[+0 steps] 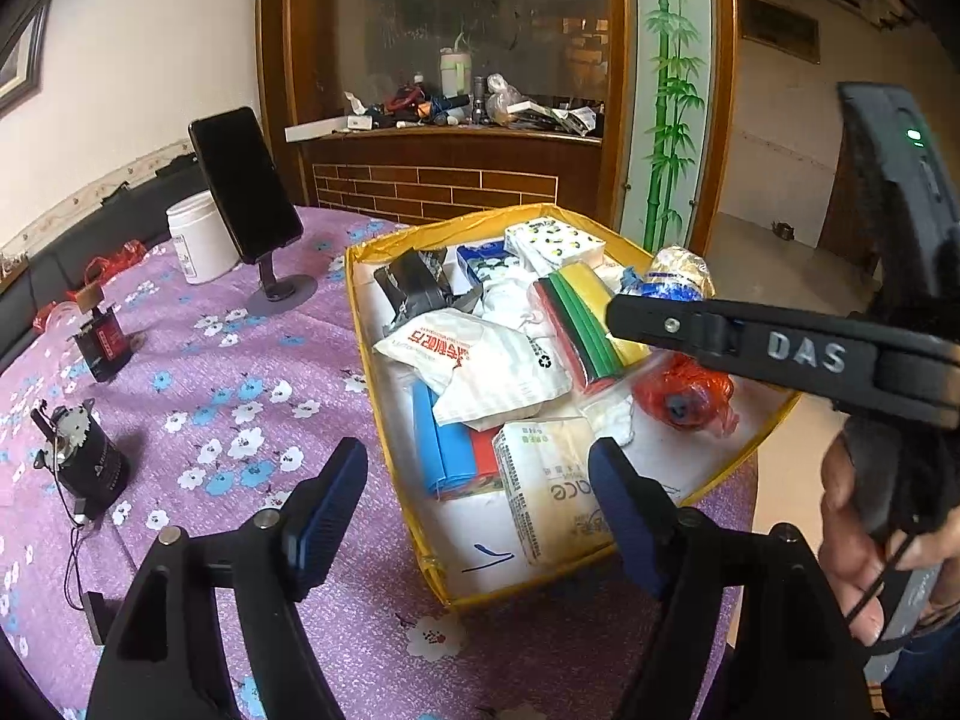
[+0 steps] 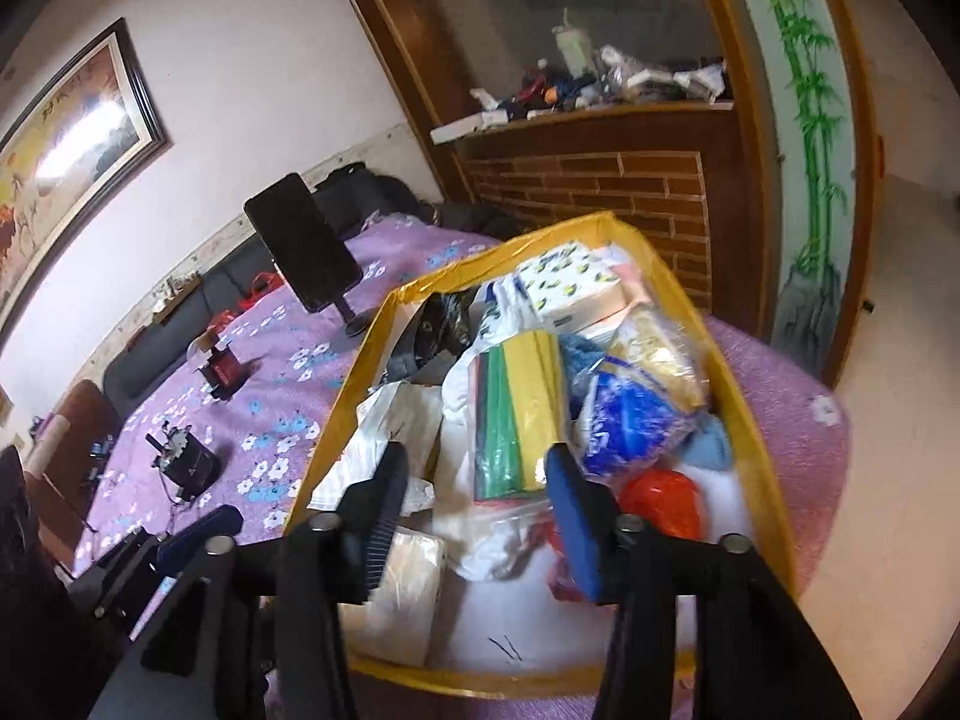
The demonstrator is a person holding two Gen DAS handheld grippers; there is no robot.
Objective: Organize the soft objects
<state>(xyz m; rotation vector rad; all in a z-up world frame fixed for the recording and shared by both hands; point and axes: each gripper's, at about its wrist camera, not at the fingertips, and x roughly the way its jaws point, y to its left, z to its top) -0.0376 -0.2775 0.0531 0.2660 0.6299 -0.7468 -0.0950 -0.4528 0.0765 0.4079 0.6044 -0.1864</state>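
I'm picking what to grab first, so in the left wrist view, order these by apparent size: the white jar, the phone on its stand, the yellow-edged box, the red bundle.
1. yellow-edged box
2. phone
3. white jar
4. red bundle

Jar and bundle look close; the bundle is partly hidden by the right claw, so their order is unsure.

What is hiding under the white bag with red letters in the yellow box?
Under the white bag peek blue and red folded pieces, in the yellow box. Anything deeper is covered.

Soft packs (image 1: pixel 480 360) in box (image 1: pixel 384 360), phone stand (image 1: pixel 252 204) left
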